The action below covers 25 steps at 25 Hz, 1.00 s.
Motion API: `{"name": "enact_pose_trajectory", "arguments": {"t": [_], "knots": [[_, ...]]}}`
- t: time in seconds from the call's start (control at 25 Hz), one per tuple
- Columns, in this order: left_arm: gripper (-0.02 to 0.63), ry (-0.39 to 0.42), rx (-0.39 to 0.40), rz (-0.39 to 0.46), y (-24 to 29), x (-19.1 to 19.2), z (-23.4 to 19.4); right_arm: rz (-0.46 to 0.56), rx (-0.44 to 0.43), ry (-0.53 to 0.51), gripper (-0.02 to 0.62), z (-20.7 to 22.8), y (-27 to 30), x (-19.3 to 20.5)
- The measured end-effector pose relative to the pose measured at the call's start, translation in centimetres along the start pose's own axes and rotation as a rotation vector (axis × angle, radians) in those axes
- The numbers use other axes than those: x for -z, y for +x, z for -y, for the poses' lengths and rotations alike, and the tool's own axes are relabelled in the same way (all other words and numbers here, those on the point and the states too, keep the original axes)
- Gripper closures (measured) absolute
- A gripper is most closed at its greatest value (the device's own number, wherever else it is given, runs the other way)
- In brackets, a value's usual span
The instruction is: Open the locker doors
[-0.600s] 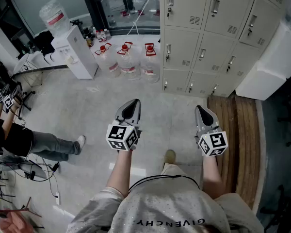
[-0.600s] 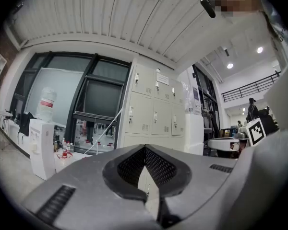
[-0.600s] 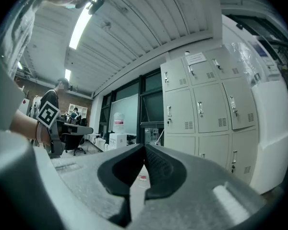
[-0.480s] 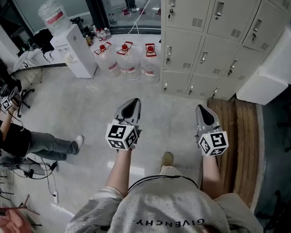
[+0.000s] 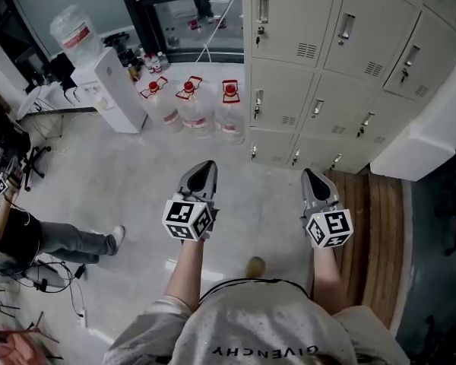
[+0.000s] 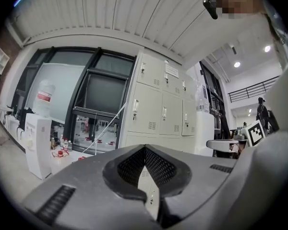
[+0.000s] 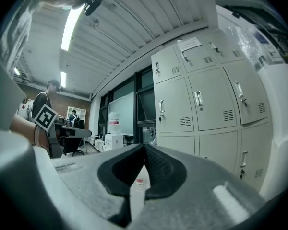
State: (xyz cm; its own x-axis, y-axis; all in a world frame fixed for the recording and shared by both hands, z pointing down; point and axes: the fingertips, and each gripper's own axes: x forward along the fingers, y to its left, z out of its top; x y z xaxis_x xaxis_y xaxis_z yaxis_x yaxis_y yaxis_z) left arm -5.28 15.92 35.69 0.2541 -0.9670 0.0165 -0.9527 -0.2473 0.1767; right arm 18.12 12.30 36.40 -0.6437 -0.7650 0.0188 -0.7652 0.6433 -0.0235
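Note:
A bank of beige lockers (image 5: 319, 59) stands ahead at the upper right, every door shut, each with a small metal handle. The lockers also fill the middle of the left gripper view (image 6: 158, 104) and the right half of the right gripper view (image 7: 206, 104). My left gripper (image 5: 204, 170) and right gripper (image 5: 312, 178) are held side by side at waist height, pointing level toward the lockers and well short of them. Both are shut with nothing between the jaws, as the left gripper (image 6: 145, 147) and right gripper (image 7: 144, 145) show in their own views.
Three large water bottles (image 5: 194, 105) stand on the floor left of the lockers, next to a white water dispenser (image 5: 106, 82). A white box (image 5: 433, 135) leans at the right above wooden planks (image 5: 372, 226). A seated person (image 5: 30, 234) and floor cables (image 5: 53, 272) are at the left.
The lockers have come closer and lower in the head view as the person steps toward them. Both grippers keep the same pose and stay shut.

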Motion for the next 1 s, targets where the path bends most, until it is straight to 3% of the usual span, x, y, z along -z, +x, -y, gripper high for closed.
{"name": "enact_pose_trajectory", "arguments": {"t": [0.56, 1.0], "knots": [[0.607, 0.002, 0.008, 0.003, 6.8, -1.5, -2.3, 0.033, -0.07, 0.057, 0.597, 2.3, 6.7, -1.2], [0.607, 0.01, 0.078, 0.015, 17.7, -4.5, -8.7, 0.064, -0.067, 0.064, 0.594, 4.6, 18.6, -3.5]]}}
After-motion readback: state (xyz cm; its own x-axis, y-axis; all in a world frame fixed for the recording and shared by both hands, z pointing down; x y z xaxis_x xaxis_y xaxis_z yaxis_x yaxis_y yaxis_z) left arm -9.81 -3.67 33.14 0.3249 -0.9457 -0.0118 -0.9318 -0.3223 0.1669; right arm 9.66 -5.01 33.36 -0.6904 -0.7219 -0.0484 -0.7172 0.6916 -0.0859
